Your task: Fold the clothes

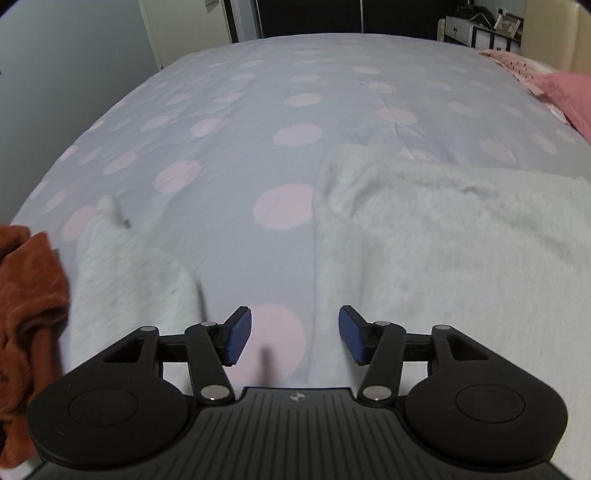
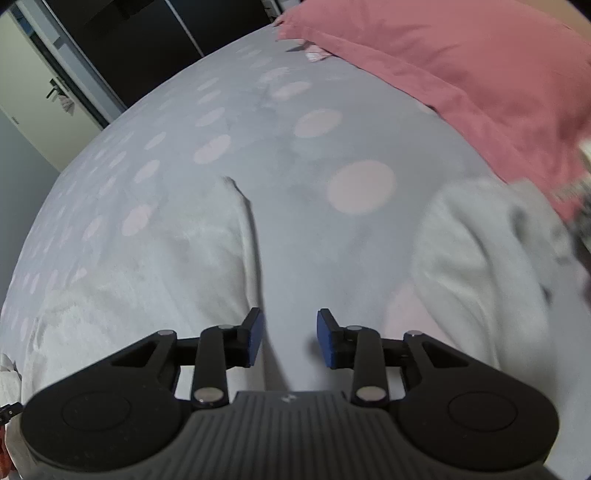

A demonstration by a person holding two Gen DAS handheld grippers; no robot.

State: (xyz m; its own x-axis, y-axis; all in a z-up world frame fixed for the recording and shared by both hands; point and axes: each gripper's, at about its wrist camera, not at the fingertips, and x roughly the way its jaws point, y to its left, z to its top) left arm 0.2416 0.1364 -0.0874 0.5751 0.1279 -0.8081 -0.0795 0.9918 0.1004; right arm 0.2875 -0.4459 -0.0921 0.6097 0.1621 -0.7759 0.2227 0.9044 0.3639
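A fuzzy white garment (image 1: 454, 254) lies flat on the bed, its body to the right in the left wrist view and a sleeve (image 1: 129, 266) stretched out to the left. My left gripper (image 1: 295, 334) hovers over the bare sheet between body and sleeve, jaws apart with nothing between the blue pads. In the right wrist view the white garment (image 2: 147, 269) fills the left side and its other sleeve (image 2: 476, 258) runs along the right. My right gripper (image 2: 290, 338) hangs above the gap between them, open and empty.
The bed sheet (image 1: 258, 110) is pale grey with pink dots. A rust-brown cloth (image 1: 26, 302) is heaped at the left edge. Pink pillows (image 2: 461, 62) lie at the right. A dark doorway (image 2: 122, 37) and a white dresser (image 1: 465, 29) stand beyond the bed.
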